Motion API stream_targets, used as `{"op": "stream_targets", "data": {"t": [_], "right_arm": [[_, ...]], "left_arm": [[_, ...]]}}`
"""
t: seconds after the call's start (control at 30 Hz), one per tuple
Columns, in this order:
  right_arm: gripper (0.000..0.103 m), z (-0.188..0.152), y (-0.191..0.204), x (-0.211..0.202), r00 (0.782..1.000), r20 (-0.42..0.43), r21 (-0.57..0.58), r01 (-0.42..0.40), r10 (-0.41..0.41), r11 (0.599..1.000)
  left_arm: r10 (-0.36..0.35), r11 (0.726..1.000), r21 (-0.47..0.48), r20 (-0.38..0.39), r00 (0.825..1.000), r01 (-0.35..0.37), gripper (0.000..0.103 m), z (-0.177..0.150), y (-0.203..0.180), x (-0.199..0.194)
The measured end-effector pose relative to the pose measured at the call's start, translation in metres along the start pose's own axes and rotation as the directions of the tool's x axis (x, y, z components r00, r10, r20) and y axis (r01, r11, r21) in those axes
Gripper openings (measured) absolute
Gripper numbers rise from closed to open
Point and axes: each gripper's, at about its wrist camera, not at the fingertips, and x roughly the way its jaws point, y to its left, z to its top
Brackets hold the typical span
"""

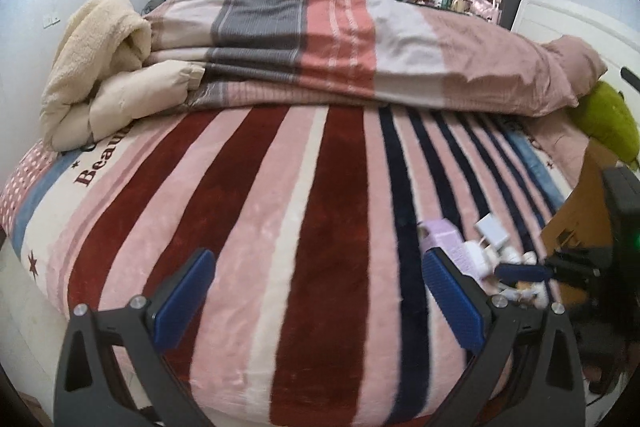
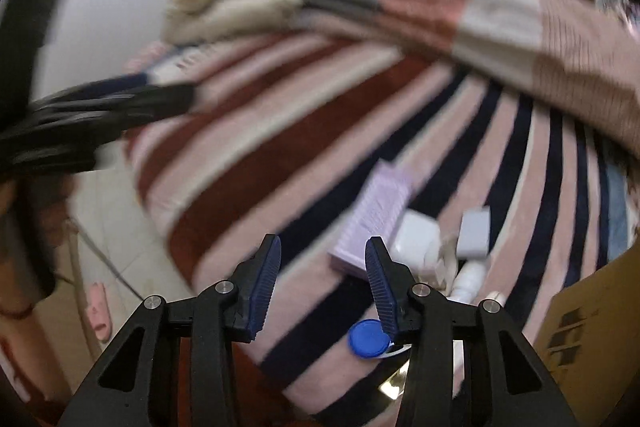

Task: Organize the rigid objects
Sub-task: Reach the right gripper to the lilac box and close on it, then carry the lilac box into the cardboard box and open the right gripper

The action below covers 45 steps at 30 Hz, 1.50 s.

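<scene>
Clearly nothing is sorted yet: the lilac box (image 2: 374,217), white chargers (image 2: 416,243) and blue disc (image 2: 368,339) are left scattered on the bed (image 1: 304,227) beside the cardboard box (image 2: 592,311). Left hand-held gripper (image 1: 316,297) and right hand-held gripper (image 2: 322,289) are held apart, empty.

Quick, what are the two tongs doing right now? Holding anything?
Left tongs: open wide, holding nothing, above the striped blanket.
Right tongs: open, holding nothing, near the purple box.
</scene>
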Motion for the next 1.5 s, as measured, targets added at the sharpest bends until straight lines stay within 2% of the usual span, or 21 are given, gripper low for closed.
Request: {"op": "stream_targets", "data": {"t": [0.2, 0.3, 0.4, 0.5, 0.6, 0.73, 0.8, 0.9, 0.97, 1.03, 1.13, 1.17, 1.23, 1.27, 1.3, 1.37, 1.4, 1.43, 1.47, 1.5], "right_arm": [[0.04, 0.006, -0.017, 0.044, 0.997, -0.077, 0.037, 0.021, -0.018, 0.999], [0.04, 0.013, -0.016, 0.056, 0.993, -0.081, 0.001, 0.086, -0.086, 0.996], [0.04, 0.02, -0.016, 0.059, 0.995, -0.077, -0.004, 0.061, -0.061, 0.998], [0.04, 0.027, -0.015, 0.062, 0.995, -0.1, -0.008, 0.027, -0.028, 1.0], [0.041, 0.03, -0.018, 0.066, 0.982, -0.124, -0.015, 0.141, -0.142, 0.99], [0.042, 0.027, -0.02, 0.072, 0.988, -0.148, 0.02, 0.048, -0.044, 0.999], [0.038, 0.028, -0.017, 0.079, 0.985, -0.17, 0.024, 0.004, 0.0, 1.0], [0.035, 0.027, -0.009, 0.09, 0.981, -0.187, -0.019, 0.04, -0.043, 0.999], [0.033, 0.027, -0.007, 0.088, 0.985, -0.165, -0.032, 0.054, -0.058, 0.998], [0.033, 0.029, -0.003, 0.075, 0.991, -0.122, -0.049, 0.039, -0.045, 0.998], [0.033, 0.034, 0.004, 0.038, 0.999, -0.039, -0.074, -0.015, 0.013, 0.997], [0.033, 0.036, 0.007, 0.022, 1.0, -0.008, -0.087, -0.028, 0.028, 0.996], [0.033, 0.041, 0.013, -0.007, 0.997, 0.047, -0.106, -0.06, 0.065, 0.993], [0.033, 0.042, 0.013, -0.026, 0.993, 0.078, -0.11, -0.076, 0.085, 0.991], [0.033, 0.041, 0.011, -0.038, 0.991, 0.098, -0.11, -0.083, 0.094, 0.991], [0.033, 0.04, 0.005, -0.065, 0.984, 0.142, -0.099, -0.095, 0.108, 0.991], [0.033, 0.04, 0.0, -0.077, 0.981, 0.162, -0.091, -0.093, 0.107, 0.992], [0.033, 0.039, -0.004, -0.088, 0.976, 0.19, -0.086, -0.093, 0.108, 0.992], [0.033, 0.037, -0.011, -0.099, 0.973, 0.21, -0.079, -0.082, 0.097, 0.994], [0.033, 0.033, -0.019, -0.11, 0.971, 0.226, -0.068, -0.065, 0.079, 0.996]], "left_arm": [[-0.002, 1.0, 0.025, -0.003, 1.0, 0.002, 0.103, -0.011, 0.0, 0.013], [-0.026, 1.0, 0.011, -0.014, 1.0, 0.026, 0.103, -0.013, 0.002, 0.015], [-0.029, 1.0, 0.008, -0.016, 0.999, 0.029, 0.103, -0.013, 0.003, 0.015], [-0.061, 0.998, -0.012, -0.025, 0.998, 0.061, 0.103, -0.014, 0.006, 0.014], [-0.067, 0.997, -0.028, -0.043, 0.997, 0.066, 0.103, -0.016, 0.009, 0.014], [-0.092, 0.995, -0.035, -0.044, 0.995, 0.091, 0.103, -0.018, 0.01, 0.012], [-0.115, 0.993, -0.043, -0.04, 0.993, 0.113, 0.103, -0.018, 0.011, 0.011], [-0.178, 0.983, -0.056, -0.045, 0.983, 0.176, 0.102, -0.017, 0.012, 0.012], [-0.22, 0.975, -0.054, -0.053, 0.974, 0.217, 0.102, -0.015, 0.01, 0.013], [-0.287, 0.958, -0.049, -0.057, 0.956, 0.284, 0.102, -0.008, 0.004, 0.012], [-0.404, 0.915, -0.034, -0.042, 0.914, 0.403, 0.102, 0.011, -0.012, 0.006], [-0.446, 0.895, -0.026, -0.034, 0.894, 0.445, 0.102, 0.018, -0.019, 0.003], [-0.538, 0.843, 0.004, -0.027, 0.843, 0.538, 0.099, 0.036, -0.04, -0.005], [-0.563, 0.826, 0.021, -0.032, 0.826, 0.564, 0.093, 0.043, -0.049, -0.008], [-0.602, 0.796, 0.049, -0.043, 0.797, 0.604, 0.09, 0.052, -0.066, -0.012], [-0.65, 0.754, 0.062, -0.065, 0.757, 0.654, 0.066, 0.062, -0.087, -0.015], [-0.667, 0.738, 0.074, -0.077, 0.741, 0.671, 0.06, 0.069, -0.101, -0.016], [-0.663, 0.737, 0.102, -0.078, 0.744, 0.668, 0.054, 0.075, -0.117, -0.019], [-0.667, 0.729, 0.128, -0.086, 0.74, 0.672, 0.051, 0.081, -0.134, -0.022], [-0.679, 0.715, 0.138, -0.097, 0.728, 0.685, 0.05, 0.087, -0.147, -0.022]]}}
